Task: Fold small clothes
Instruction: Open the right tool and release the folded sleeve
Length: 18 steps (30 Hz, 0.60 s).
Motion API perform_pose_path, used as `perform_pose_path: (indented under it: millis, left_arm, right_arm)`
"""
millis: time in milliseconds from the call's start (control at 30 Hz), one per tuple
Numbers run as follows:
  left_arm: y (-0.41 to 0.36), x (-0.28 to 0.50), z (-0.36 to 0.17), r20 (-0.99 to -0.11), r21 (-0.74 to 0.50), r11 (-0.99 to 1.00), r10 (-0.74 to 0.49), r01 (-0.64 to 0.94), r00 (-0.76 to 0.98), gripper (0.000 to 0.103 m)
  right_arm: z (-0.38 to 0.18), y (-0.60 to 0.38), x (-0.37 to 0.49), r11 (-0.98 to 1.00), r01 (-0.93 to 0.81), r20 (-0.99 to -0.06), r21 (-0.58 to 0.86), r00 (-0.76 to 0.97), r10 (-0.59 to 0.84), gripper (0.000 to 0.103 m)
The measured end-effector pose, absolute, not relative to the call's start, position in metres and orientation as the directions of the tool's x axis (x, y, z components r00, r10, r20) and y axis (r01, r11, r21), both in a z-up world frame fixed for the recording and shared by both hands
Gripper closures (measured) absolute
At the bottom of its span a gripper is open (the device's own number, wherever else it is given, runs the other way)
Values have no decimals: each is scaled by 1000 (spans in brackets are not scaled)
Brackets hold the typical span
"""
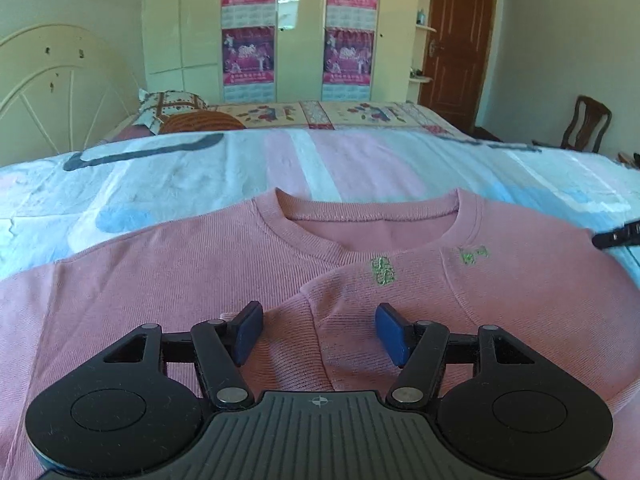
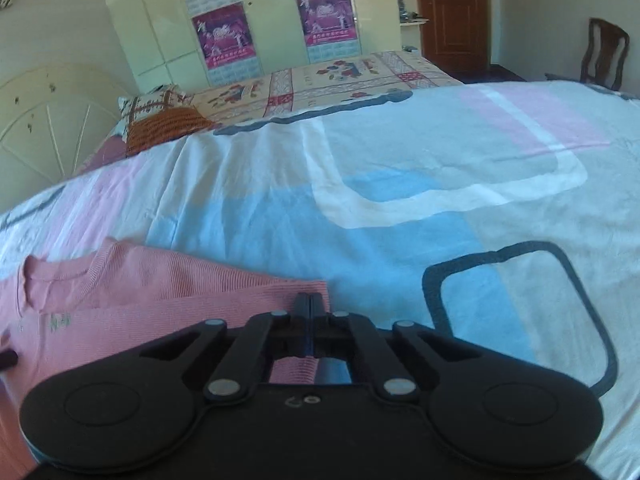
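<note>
A small pink knit sweater (image 1: 200, 280) lies flat on the bed, collar away from me, with green embroidery (image 1: 382, 270) below the neckline. Its right side is folded over the front. My left gripper (image 1: 318, 334) is open just above the sweater's chest, blue pads (image 1: 248, 334) either side of the folded edge. In the right wrist view the sweater (image 2: 140, 292) lies at lower left. My right gripper (image 2: 309, 312) is shut at the sweater's right folded edge; whether it pinches the cloth I cannot tell. Its tip shows in the left wrist view (image 1: 618, 234).
The bedsheet (image 2: 400, 200) is white with pink, blue and grey patches. A patterned quilt (image 1: 340, 114) and pillow (image 1: 172, 108) lie further back by a cream headboard (image 1: 52, 88). A wardrobe (image 1: 288, 28), brown door (image 1: 456, 36) and wooden chair (image 1: 586, 124) stand behind.
</note>
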<state>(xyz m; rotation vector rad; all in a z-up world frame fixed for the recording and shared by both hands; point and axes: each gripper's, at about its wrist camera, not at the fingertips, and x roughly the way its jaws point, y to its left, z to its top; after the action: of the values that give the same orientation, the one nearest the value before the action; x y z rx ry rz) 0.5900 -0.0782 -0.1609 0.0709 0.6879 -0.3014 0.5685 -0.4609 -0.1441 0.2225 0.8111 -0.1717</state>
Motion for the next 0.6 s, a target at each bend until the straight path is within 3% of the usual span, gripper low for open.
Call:
perform_pose_path:
  millis: [167,267,433,533,600]
  left_arm:
    - [-79,554,-153,-594,-72,940,-309,334,743,41]
    - [-85,542,-173,-649,3,939,-259,344,715,41]
    - [-77,508,-156,-574,-20,947,-274,321,772,41]
    - [-77,506,-171,-649,-20,947,-256,321,716,39]
    - [-74,505,-172,-642,-30,948,-260,316,721,39]
  right_arm:
    - [-137,-446,519,970,199,-741,139,671,-31,94]
    - [-144,-433,484,978,181,-734,101,677,-50,97]
    - [-118,-417,444,975,188,-680,120,731,-58,90]
    - [-118,-404,422,981,154,-679,119,733,-33,88]
    - [-135,-399,419,984,159,-728,85,684,-48,88]
